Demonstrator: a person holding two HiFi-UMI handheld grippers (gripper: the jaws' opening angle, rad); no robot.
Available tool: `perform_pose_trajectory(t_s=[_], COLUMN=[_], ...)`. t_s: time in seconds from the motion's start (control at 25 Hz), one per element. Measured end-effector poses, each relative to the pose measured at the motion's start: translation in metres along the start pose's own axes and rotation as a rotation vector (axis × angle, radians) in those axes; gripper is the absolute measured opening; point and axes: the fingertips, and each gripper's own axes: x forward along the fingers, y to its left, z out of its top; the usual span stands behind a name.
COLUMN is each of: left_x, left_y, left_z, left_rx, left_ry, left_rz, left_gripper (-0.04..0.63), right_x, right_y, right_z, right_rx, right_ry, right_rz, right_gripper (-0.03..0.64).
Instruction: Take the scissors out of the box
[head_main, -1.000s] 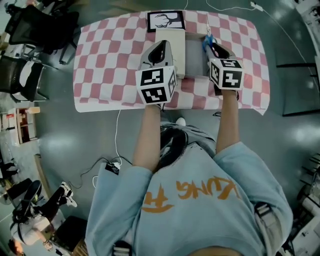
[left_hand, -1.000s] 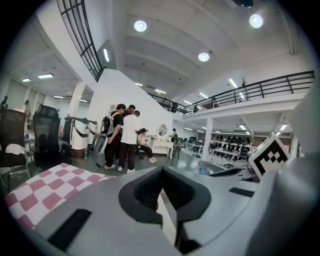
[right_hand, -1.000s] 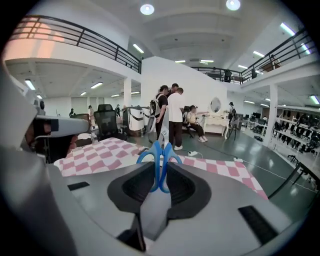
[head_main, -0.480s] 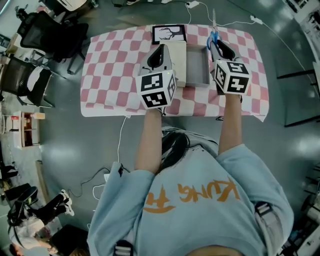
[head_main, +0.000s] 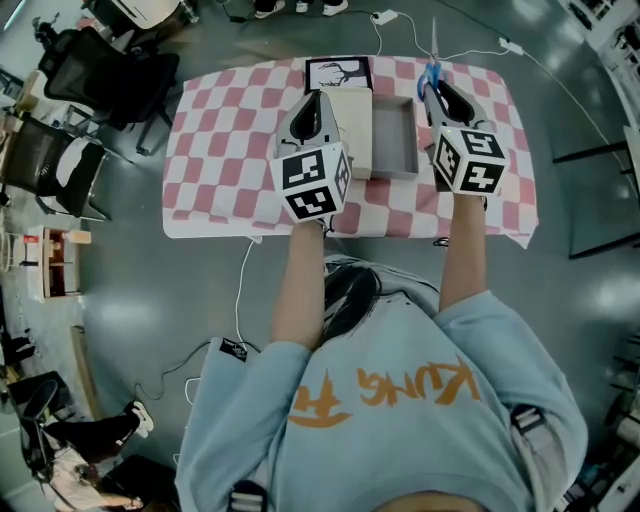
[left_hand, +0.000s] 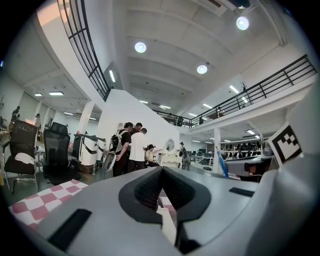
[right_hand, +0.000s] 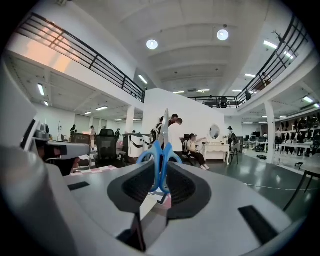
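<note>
The blue-handled scissors (right_hand: 160, 159) stand upright between the jaws of my right gripper (right_hand: 161, 169), which is shut on their handles, blades pointing up. In the head view the scissors (head_main: 431, 72) hang in the air by the far right corner of the open grey box (head_main: 411, 141), outside it, in front of the right gripper (head_main: 438, 92). My left gripper (head_main: 319, 102) hovers over the white lid (head_main: 352, 112) left of the box. Its jaws (left_hand: 160, 172) are shut with nothing between them.
A pink-and-white checked cloth (head_main: 220, 140) covers the table. A picture card (head_main: 337, 73) lies at the far edge behind the lid. Cables (head_main: 470, 50) run over the floor beyond the table. Office chairs (head_main: 95, 75) stand to the left. Several people (left_hand: 130, 147) stand far off.
Both grippers have risen. The right one has lifted the scissors up from the box's right side, so they now stand higher and beyond the box's far corner.
</note>
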Motion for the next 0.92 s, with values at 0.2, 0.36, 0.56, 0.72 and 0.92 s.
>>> perform_pose_trajectory(t_s=[0.2, 0.36, 0.56, 0.72, 0.92], left_x=[0.0015, 0.0018, 0.0022, 0.0053, 0.0062], left_y=[0.0002, 0.0008, 0.0022, 0.002, 0.0053], left_z=[0.002, 0.0017, -0.0011, 0.0005, 0.003], left_rx=[0.006, 0.007, 0.002, 0.005, 0.005], left_ry=[-0.005, -0.004, -0.002, 0.001, 0.001], left_rz=[0.001, -0.003, -0.005, -0.011, -0.008], left_gripper=[0.017, 0.017, 0.017, 0.017, 0.017], right_x=[0.0023, 0.0032, 0.0048, 0.0071, 0.0094], right_y=[0.0001, 0.0008, 0.002, 0.0003, 0.0011], right_z=[0.0034, 0.0047, 0.0036, 0.0056, 0.0087], right_rx=[-0.014, -0.019, -0.028, -0.025, -0.029], right_ry=[-0.006, -0.013, -0.016, -0.017, -0.016], right_rz=[0.003, 0.005, 0.009, 0.007, 0.006], right_gripper=[0.077, 0.077, 0.077, 0.077, 0.078])
